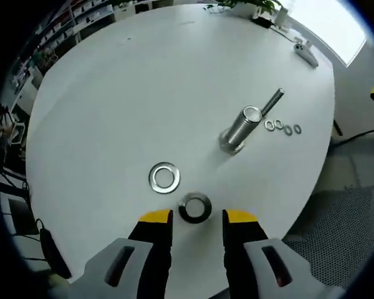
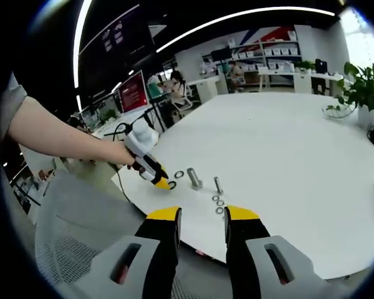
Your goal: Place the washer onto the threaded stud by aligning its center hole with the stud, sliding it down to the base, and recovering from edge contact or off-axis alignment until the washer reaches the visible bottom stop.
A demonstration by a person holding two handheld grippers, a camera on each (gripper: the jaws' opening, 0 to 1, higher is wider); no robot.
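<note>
1. Left gripper view: the left gripper point(image 1: 197, 216) has its jaws apart, empty, straddling a thick washer point(image 1: 195, 207) on the table point(image 1: 112, 93). A flat washer point(image 1: 164, 177) sits beside it and the threaded stud point(image 1: 244, 124) well apart; a shallow pinch could skid it.
2. Right gripper view: the right gripper point(image 2: 202, 214) hangs spread, empty, off the table edge, so it probably can't steady the stud point(image 2: 194, 178) if it tips.

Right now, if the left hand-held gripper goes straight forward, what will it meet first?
Probably the thick washer lying just ahead between the left hand-held gripper's open jaws; the flat washer sits off-line, though depth is uncertain.
</note>
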